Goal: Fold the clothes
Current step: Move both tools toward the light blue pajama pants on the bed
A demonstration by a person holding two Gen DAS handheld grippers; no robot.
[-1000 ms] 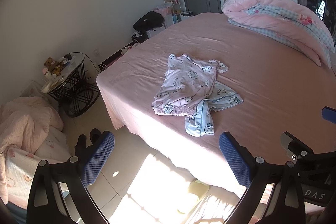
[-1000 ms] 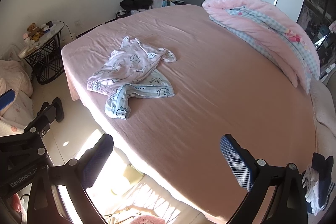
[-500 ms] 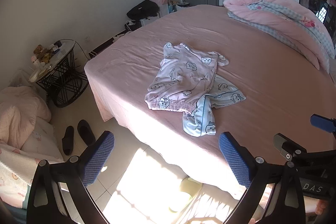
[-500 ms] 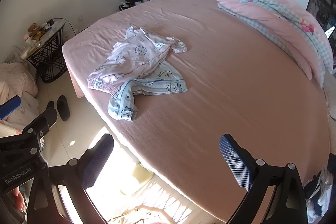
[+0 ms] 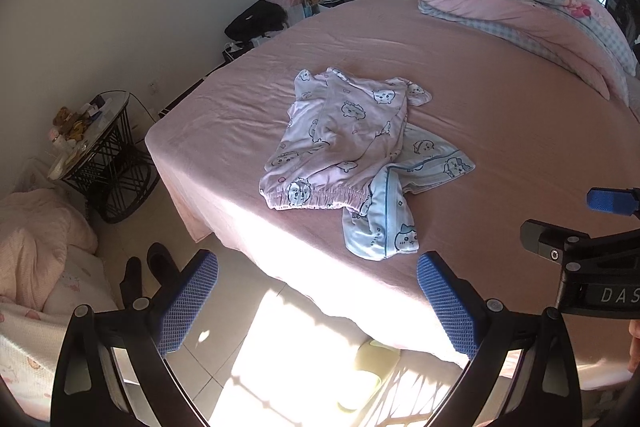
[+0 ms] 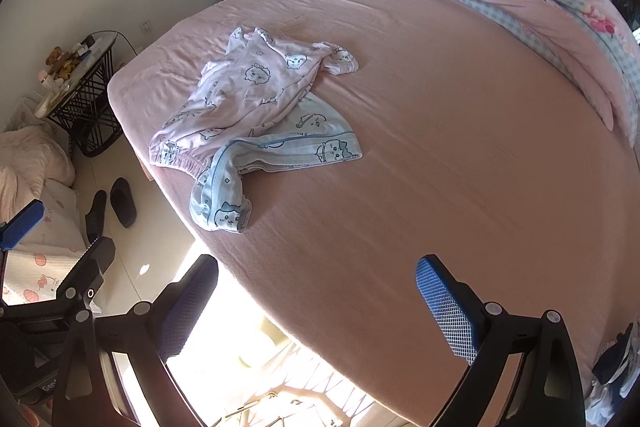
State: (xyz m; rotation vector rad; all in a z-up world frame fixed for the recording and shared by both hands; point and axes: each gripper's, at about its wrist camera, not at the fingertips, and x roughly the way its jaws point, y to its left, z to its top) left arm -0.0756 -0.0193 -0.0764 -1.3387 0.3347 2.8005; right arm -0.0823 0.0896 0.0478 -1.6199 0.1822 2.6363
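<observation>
Both your left claw (image 5: 316, 303) and right claw (image 6: 316, 303) hang wide and empty off the bed's (image 6: 460, 131) near edge. The pink pyjama trousers (image 5: 340, 135) lie crumpled over the blue top (image 5: 384, 223) near that edge. Both look light, limp and likely to slip, so pinch the trousers' elastic waistband.

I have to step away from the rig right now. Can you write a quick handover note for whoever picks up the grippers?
Left gripper: open, empty, held off the bed's near edge.
Right gripper: open, empty, over the near edge of the bed.
Clothes: pink pajama pants lie crumpled on top of a light blue pajama piece, near the bed's corner.
Done: nothing folded.
Left: separate the two garments, flatten and fold each.
</observation>
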